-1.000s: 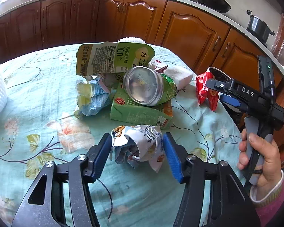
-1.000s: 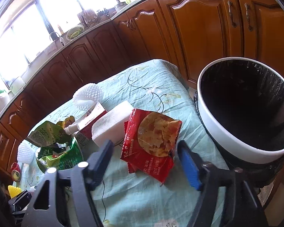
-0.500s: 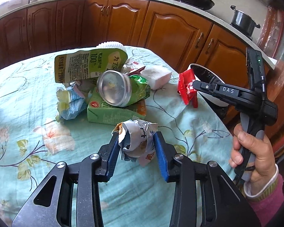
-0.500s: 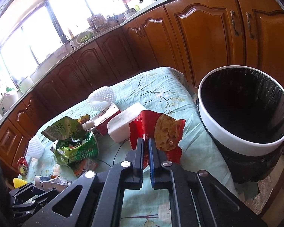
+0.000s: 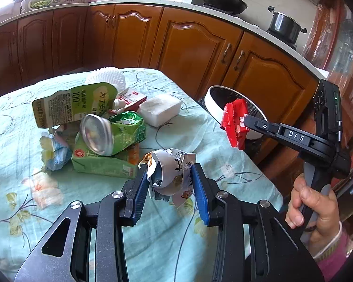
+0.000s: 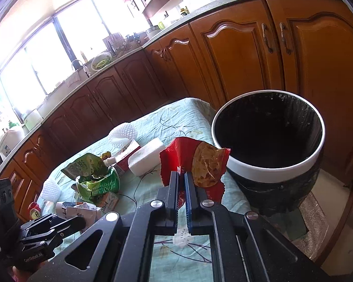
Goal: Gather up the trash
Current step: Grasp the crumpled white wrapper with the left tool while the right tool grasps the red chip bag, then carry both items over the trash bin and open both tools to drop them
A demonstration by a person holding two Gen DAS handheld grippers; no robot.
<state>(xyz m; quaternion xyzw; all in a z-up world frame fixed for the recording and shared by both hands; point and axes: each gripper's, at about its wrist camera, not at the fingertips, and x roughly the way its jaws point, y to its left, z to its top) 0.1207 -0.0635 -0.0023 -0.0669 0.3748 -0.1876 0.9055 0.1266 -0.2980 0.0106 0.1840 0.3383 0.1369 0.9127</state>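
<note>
Left hand-held gripper (image 5: pixel 169 183) pinching a crumpled wrapper (image 5: pixel 170 175) between its blue pads, lifted clear of the surface (image 5: pixel 106 223), near edge of the trash heap

Right hand-held gripper (image 6: pixel 181 185) pressed together on a red packet (image 6: pixel 195 162), thin foil caught between the pads, packet hanging off the surface just left of the bin (image 6: pixel 268 171); in the left wrist view, same packet (image 5: pixel 235 123) in front of the bin rim (image 5: pixel 211 101), held out by the black tool with a hand (image 5: pixel 315 213) on its grip at the right

Bin standing beside the right end of the surface, white rim, black liner, dark inside

Left on the surface: green pouch (image 5: pixel 73 104) at the far left of the heap, can (image 5: pixel 97 135) lying on its side over a green carton (image 5: pixel 103 164), blue-yellow wrapper (image 5: pixel 54 150) to the left, white block (image 5: pixel 161 109) and red-white box (image 5: pixel 131 98) further right, white foam net (image 5: pixel 107 78) at the far edge

Floral teal cloth over the surface, wooden cabinets (image 5: pixel 190 47) behind
</note>
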